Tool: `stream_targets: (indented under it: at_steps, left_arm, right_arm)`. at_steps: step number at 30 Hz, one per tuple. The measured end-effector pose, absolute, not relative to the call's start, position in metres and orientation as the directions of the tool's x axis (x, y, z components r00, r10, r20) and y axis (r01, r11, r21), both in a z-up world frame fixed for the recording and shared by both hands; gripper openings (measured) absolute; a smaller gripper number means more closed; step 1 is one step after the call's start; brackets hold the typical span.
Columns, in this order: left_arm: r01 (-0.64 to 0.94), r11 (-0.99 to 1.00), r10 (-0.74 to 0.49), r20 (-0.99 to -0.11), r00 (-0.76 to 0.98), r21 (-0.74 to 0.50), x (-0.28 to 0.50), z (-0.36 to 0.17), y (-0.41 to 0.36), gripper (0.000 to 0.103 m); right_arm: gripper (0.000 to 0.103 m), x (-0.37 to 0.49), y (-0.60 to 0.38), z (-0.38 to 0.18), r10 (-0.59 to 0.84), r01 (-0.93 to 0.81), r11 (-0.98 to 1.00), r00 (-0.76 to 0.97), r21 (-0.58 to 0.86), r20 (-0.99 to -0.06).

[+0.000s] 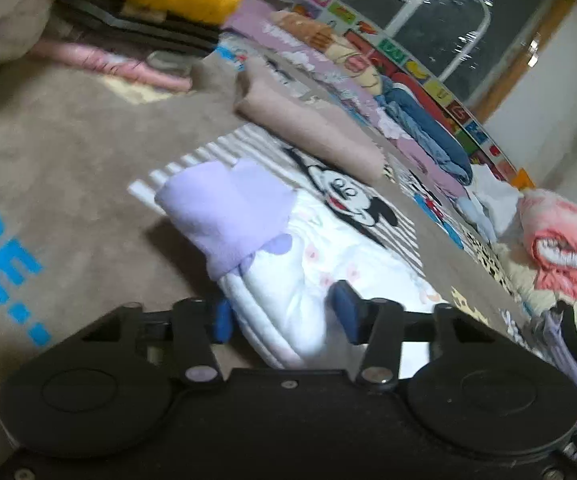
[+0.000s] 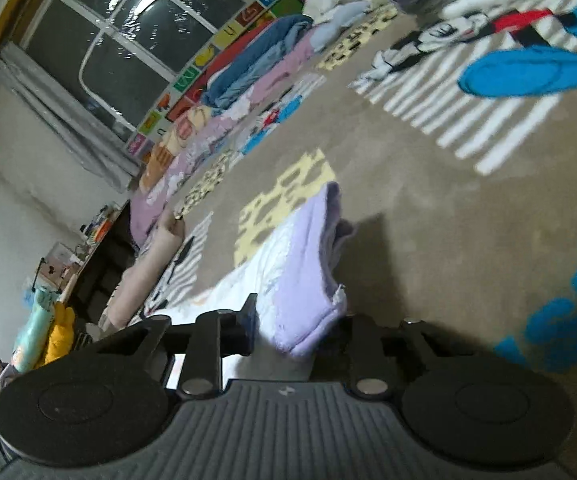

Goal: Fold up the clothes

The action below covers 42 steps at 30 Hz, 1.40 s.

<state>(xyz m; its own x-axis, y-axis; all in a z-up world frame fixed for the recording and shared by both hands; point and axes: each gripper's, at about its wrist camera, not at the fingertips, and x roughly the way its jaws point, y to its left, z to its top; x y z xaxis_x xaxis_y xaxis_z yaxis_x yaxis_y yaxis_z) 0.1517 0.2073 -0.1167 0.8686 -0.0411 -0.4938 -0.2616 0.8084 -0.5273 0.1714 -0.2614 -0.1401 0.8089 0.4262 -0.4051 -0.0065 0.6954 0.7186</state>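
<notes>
Garment (image 1: 272, 256), soft, light and floppy on the rug (image 1: 68, 152), sits between both part-spread claws, left (image 1: 284, 316) and right (image 2: 292, 328), best gripped at its hems.

You have a small white garment (image 1: 288, 276) with lilac trim and faint pastel prints, lying partly folded on the tan carpet over the cartoon mouse print. Its lilac end (image 1: 228, 208) is doubled back on top, slightly lifted; in the right wrist view that lilac edge (image 2: 308, 280) stands up.
</notes>
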Motion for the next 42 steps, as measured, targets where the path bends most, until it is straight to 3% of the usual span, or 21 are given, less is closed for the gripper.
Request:
stream_targets:
  at_steps: [3, 9, 14, 16, 18, 19, 21, 22, 27, 35, 40, 42]
  left_arm:
    - [-0.199, 0.838, -0.057, -0.443, 0.895, -0.509, 0.151, -0.109, 0.198, 0.031]
    - [-0.083, 0.908, -0.079, -0.362, 0.929, -0.410, 0.150, -0.099, 0.161, 0.029]
    - [-0.104, 0.920, -0.067, -0.416, 0.907, -0.377, 0.159, -0.108, 0.153, 0.029]
    - [-0.131, 0.918, -0.058, -0.451, 0.890, -0.375, 0.161, -0.111, 0.156, 0.035]
    - [-0.157, 0.915, -0.048, -0.486, 0.873, -0.372, 0.163, -0.113, 0.160, 0.048]
    - [-0.170, 0.914, -0.043, -0.503, 0.863, -0.370, 0.164, -0.115, 0.162, 0.058]
    - [-0.195, 0.911, -0.033, -0.535, 0.844, -0.364, 0.166, -0.117, 0.166, 0.065]
    - [-0.202, 0.914, -0.023, -0.541, 0.840, -0.352, 0.165, -0.115, 0.169, 0.067]
    - [-0.228, 0.922, 0.023, -0.543, 0.839, -0.314, 0.162, -0.109, 0.173, 0.071]
    - [-0.287, 0.925, 0.113, -0.541, 0.833, -0.250, 0.158, -0.096, 0.180, 0.080]
    - [-0.425, 0.897, 0.304, -0.532, 0.790, -0.119, 0.154, -0.091, 0.190, 0.080]
    - [-0.429, 0.888, 0.299, -0.506, 0.809, -0.162, 0.149, -0.088, 0.199, 0.080]
  right_arm:
    - [0.024, 0.170, -0.267, -0.121, 0.416, -0.048, 0.710, 0.833, 0.703, -0.364]
    - [0.022, 0.176, -0.295, -0.090, 0.365, -0.069, 0.741, 0.876, 0.669, -0.315]
    - [0.022, 0.177, -0.316, -0.083, 0.317, -0.075, 0.783, 0.902, 0.618, -0.292]
    - [0.022, 0.183, -0.320, -0.094, 0.304, -0.050, 0.806, 0.890, 0.590, -0.340]
    - [0.023, 0.191, -0.323, -0.115, 0.298, -0.001, 0.823, 0.853, 0.569, -0.429]
    - [0.028, 0.195, -0.324, -0.125, 0.294, 0.023, 0.831, 0.830, 0.556, -0.474]
    - [0.043, 0.194, -0.329, -0.139, 0.276, 0.064, 0.838, 0.806, 0.542, -0.523]
    - [0.043, 0.191, -0.334, -0.144, 0.274, 0.069, 0.833, 0.809, 0.548, -0.519]
    - [0.056, 0.186, -0.345, -0.137, 0.223, 0.076, 0.865, 0.828, 0.496, -0.515]
    - [0.057, 0.200, -0.363, -0.120, 0.238, 0.003, 0.908, 0.819, 0.419, -0.521]
    - [0.057, 0.207, -0.356, -0.122, 0.282, -0.052, 0.911, 0.803, 0.409, -0.525]
    - [0.057, 0.208, -0.352, -0.125, 0.309, -0.067, 0.897, 0.801, 0.436, -0.512]
